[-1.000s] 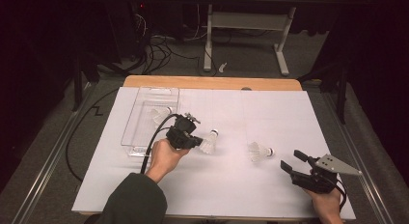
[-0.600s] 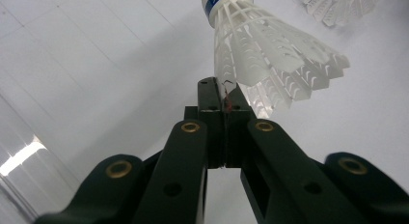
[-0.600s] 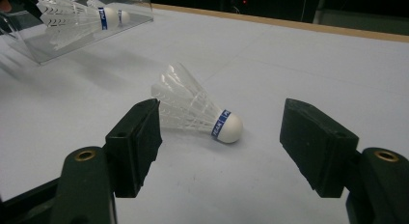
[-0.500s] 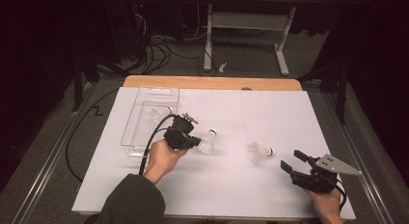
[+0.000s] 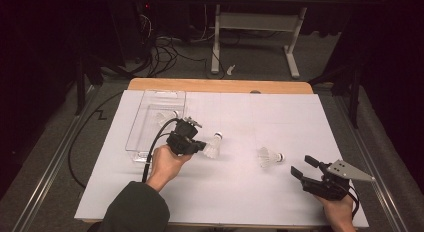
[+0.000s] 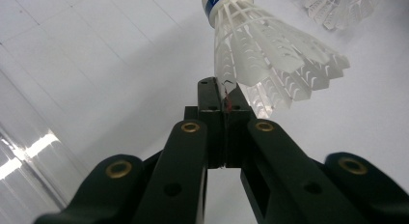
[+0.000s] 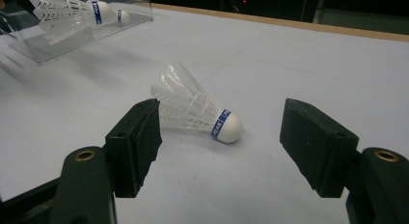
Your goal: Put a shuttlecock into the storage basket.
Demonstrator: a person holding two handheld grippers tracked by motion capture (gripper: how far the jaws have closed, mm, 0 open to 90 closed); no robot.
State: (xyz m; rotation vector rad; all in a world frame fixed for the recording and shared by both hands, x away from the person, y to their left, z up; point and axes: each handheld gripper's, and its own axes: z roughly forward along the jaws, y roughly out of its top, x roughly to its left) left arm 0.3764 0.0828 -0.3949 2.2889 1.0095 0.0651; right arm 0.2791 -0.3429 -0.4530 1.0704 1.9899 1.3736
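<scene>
My left gripper (image 5: 199, 145) is shut on the skirt edge of a white shuttlecock (image 5: 214, 146), held just above the white table cover beside a clear plastic box (image 5: 142, 123). In the left gripper view the jaws (image 6: 224, 91) pinch the feather rim of that shuttlecock (image 6: 263, 55), whose cork with a blue band points away. A second shuttlecock (image 5: 269, 157) lies on its side at the middle right. My right gripper (image 5: 304, 167) stands open a little short of it, and in the right gripper view that shuttlecock (image 7: 195, 110) lies between and beyond the wide jaws (image 7: 222, 137).
Another shuttlecock (image 5: 165, 117) lies inside the clear box. The white cover (image 5: 280, 117) spreads over a wooden table (image 5: 220, 85). A black cable (image 5: 155, 142) trails from the left gripper. The box wall (image 7: 135, 14) appears far left in the right gripper view.
The left hand has edged slightly left with its shuttlecock, toward the box. The right gripper and the lying shuttlecock have not moved.
</scene>
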